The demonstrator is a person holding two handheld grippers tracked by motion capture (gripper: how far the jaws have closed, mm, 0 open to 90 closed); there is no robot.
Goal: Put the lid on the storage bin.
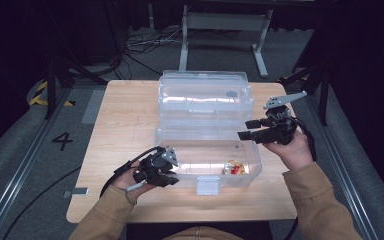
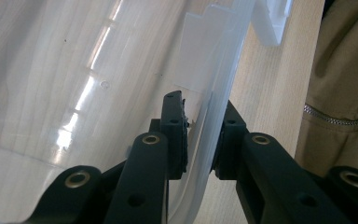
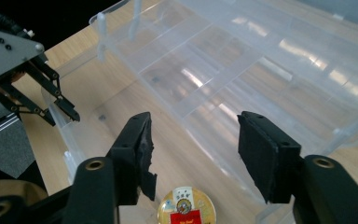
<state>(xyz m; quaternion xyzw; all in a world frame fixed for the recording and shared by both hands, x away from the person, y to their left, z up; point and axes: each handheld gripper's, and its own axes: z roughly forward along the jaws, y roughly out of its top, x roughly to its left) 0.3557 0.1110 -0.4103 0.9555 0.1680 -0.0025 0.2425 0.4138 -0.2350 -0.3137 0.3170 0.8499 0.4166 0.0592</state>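
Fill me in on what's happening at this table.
A person works a clear plastic organizer box lying open on the wooden table. The left gripper is clamped on the box's front wall, steadying it. The right gripper hangs open and empty above the box, over a small gold-wrapped round item lying inside it.

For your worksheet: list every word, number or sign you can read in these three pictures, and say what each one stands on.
"4": painted in black on the grey floor left of the table.
Yellow and black hazard stripes: a marking on the floor farther back, no words.
Round gold and red label on the small item in the clear box: print too small and blurred to read.
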